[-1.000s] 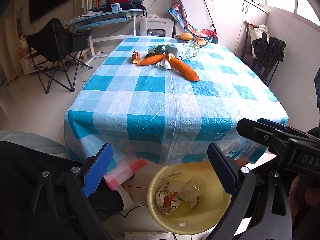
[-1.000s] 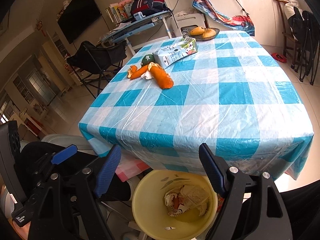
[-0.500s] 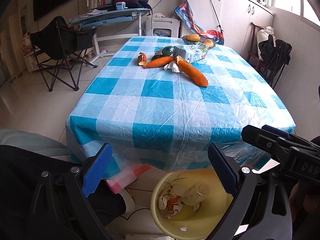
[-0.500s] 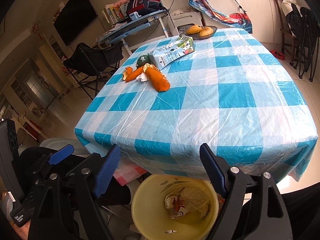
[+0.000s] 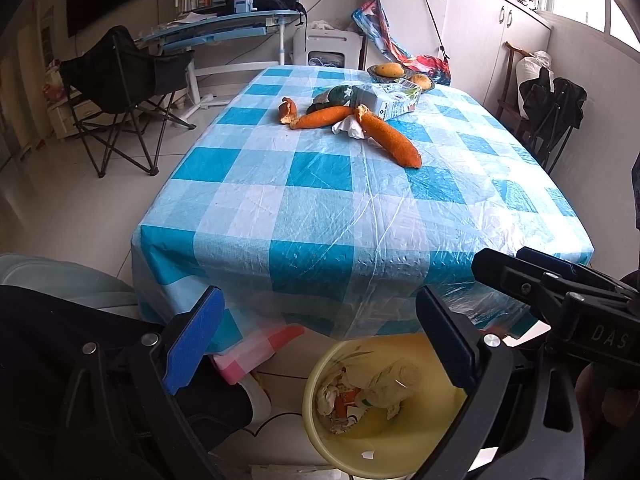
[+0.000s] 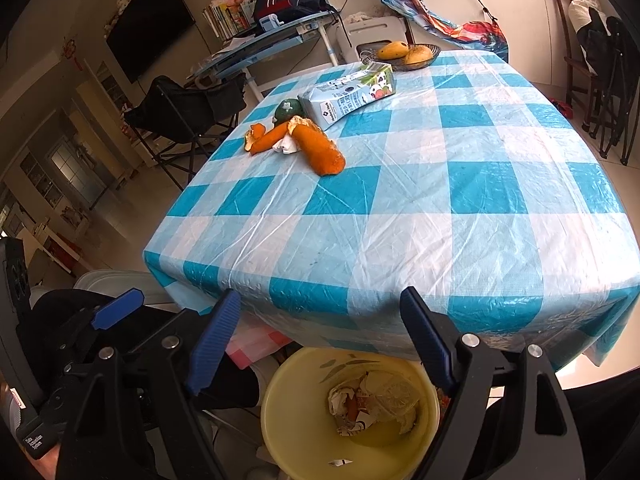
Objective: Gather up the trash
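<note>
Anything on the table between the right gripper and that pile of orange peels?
No. In the right wrist view, only bare checked tablecloth lies between the open right gripper and the orange peels.

A glossy, creased plastic cloth (image 6: 420, 200) in blue and white checks covers the counter. Near its far edge lie rough, matt orange peels (image 6: 320, 146), crumpled white tissue (image 6: 285, 145) and a printed paper carton (image 6: 348, 94). The yellow bin (image 6: 296, 412) looks like smooth plastic. Ribbed blue pads line the black fingers (image 6: 214, 338).
</note>
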`<act>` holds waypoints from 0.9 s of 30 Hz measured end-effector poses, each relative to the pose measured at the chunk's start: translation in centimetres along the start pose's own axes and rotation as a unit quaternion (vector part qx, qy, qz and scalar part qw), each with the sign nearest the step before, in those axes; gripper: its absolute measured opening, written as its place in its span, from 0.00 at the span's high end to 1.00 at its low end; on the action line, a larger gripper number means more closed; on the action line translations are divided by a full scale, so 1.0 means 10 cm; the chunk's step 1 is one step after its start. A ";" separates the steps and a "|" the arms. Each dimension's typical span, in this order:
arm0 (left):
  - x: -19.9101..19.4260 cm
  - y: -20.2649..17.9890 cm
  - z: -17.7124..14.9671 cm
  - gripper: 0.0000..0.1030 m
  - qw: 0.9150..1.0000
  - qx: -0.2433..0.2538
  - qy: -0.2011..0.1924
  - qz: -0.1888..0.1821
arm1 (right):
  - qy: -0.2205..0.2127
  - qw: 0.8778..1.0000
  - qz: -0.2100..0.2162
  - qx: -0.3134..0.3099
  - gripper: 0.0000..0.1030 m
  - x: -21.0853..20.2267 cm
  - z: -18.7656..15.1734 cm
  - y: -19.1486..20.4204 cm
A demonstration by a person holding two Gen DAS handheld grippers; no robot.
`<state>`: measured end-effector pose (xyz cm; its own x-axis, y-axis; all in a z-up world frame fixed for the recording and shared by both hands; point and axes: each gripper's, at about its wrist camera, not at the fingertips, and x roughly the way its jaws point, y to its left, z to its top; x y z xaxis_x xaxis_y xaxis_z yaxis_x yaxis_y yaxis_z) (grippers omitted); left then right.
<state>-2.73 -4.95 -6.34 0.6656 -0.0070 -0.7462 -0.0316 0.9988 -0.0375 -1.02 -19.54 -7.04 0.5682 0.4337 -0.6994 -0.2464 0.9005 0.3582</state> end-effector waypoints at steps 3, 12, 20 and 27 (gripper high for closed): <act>0.00 0.00 0.00 0.09 1.000 0.000 0.001 -0.001 | 0.002 1.000 0.000 -0.001 0.23 0.02 0.01 0.00; 0.02 0.00 0.01 0.09 1.000 -0.003 0.004 0.000 | -0.007 1.000 -0.003 -0.009 0.20 0.00 0.05 0.04; 0.03 0.07 0.08 0.09 1.000 -0.018 0.008 -0.005 | -0.026 0.998 -0.014 -0.052 0.20 0.10 0.49 0.13; 0.01 0.26 0.32 0.09 0.999 -0.049 -0.007 0.005 | -0.010 0.995 -0.026 -0.098 0.24 0.55 0.93 0.23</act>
<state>-0.36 -2.20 -4.39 0.6752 0.0038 -0.7376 -0.1106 0.9892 -0.0962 8.89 -15.39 -4.32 0.5997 0.3874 -0.7002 -0.3636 0.9114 0.1928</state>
